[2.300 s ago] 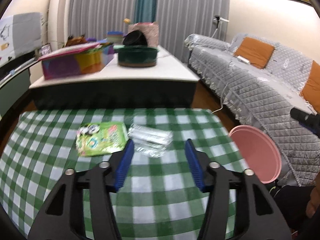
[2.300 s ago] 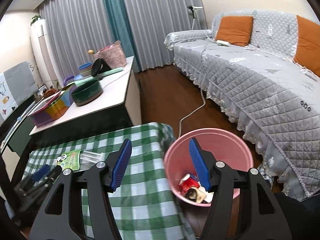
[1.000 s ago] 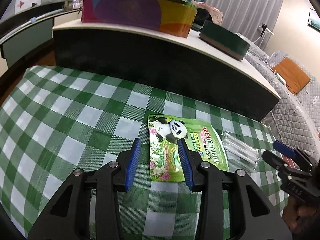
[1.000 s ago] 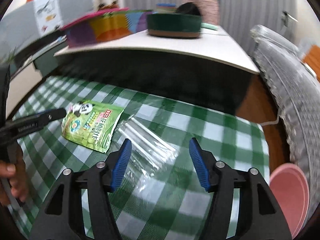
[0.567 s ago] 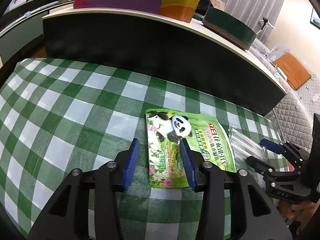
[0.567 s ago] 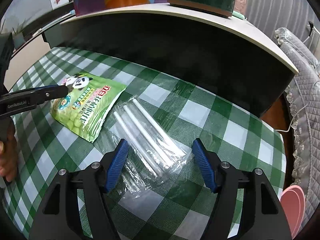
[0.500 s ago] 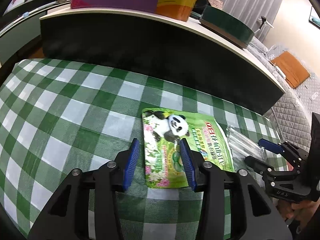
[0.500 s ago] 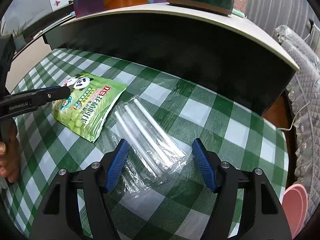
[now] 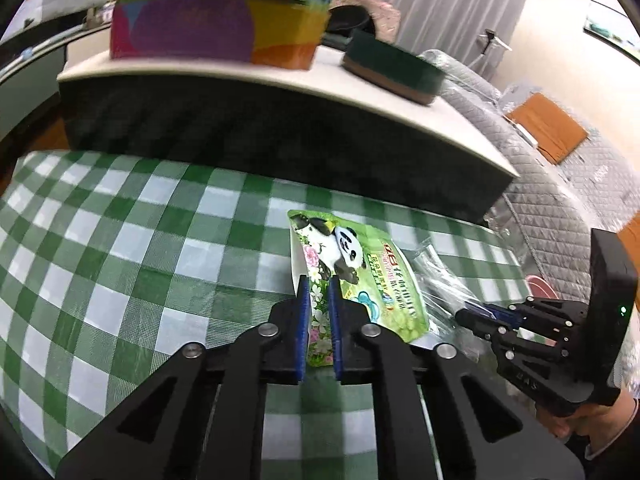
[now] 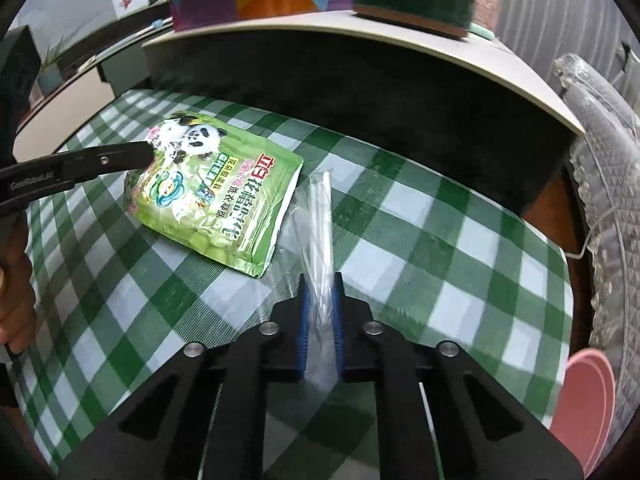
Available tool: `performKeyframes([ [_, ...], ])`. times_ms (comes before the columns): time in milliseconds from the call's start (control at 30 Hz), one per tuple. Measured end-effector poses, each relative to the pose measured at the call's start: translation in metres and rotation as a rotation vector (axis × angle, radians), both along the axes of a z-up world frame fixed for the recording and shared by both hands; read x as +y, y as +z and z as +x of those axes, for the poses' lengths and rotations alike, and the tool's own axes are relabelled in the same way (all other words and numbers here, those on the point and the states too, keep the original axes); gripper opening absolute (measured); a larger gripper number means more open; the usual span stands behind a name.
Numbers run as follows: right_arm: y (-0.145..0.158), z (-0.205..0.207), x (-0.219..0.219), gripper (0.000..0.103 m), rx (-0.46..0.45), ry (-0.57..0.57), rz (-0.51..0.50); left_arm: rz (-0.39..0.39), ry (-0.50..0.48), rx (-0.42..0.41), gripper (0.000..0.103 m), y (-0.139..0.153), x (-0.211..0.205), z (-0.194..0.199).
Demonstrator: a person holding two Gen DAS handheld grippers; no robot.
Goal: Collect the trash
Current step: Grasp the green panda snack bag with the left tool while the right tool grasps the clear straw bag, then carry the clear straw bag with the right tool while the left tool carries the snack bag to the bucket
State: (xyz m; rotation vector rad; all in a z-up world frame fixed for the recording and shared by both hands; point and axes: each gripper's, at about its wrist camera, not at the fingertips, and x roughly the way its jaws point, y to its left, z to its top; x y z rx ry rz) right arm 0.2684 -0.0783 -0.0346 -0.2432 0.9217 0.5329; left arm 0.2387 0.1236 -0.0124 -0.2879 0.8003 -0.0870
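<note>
Both tools angled down, just clamped: left tool [image 9: 319, 286] on pouch [image 9: 360, 276], right tool [image 10: 320, 280] on wrapper [image 10: 318, 216].

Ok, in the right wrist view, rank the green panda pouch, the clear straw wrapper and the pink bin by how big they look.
1. green panda pouch
2. clear straw wrapper, though nearness to the camera inflates it
3. pink bin, mostly cut off at the frame edge, so unsure

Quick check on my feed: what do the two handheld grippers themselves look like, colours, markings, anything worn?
Both are black plastic, angular linkage arms with silver rivets. The left gripper and right gripper carry ribbed blue pads. Pale lettering runs along the left's finger, and the right's body has embossed letters plus a green light. A dark cuff shows.
</note>
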Motion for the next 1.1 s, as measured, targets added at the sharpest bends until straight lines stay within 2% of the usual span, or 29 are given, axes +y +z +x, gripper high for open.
performKeyframes([
  [333,0.044,-0.036,-0.048,0.005,-0.043,-0.19,0.082,0.077,-0.079,-0.088,0.0,0.055,-0.036,-0.035],
  [500,0.067,-0.062,-0.068,0.005,-0.072,-0.237,0.111,0.141,-0.115,-0.115,0.0,0.074,-0.06,-0.054],
  [800,0.097,-0.106,-0.098,0.005,-0.121,-0.292,0.138,0.206,-0.175,-0.156,0.0,0.096,-0.091,-0.089],
  [933,0.102,-0.122,-0.117,0.005,-0.143,-0.316,0.162,0.225,-0.201,-0.173,0.0,0.101,-0.106,-0.099],
  [1100,0.085,-0.134,-0.146,0.005,-0.129,-0.372,0.163,0.245,-0.225,-0.168,0.0,0.096,-0.123,-0.103],
])
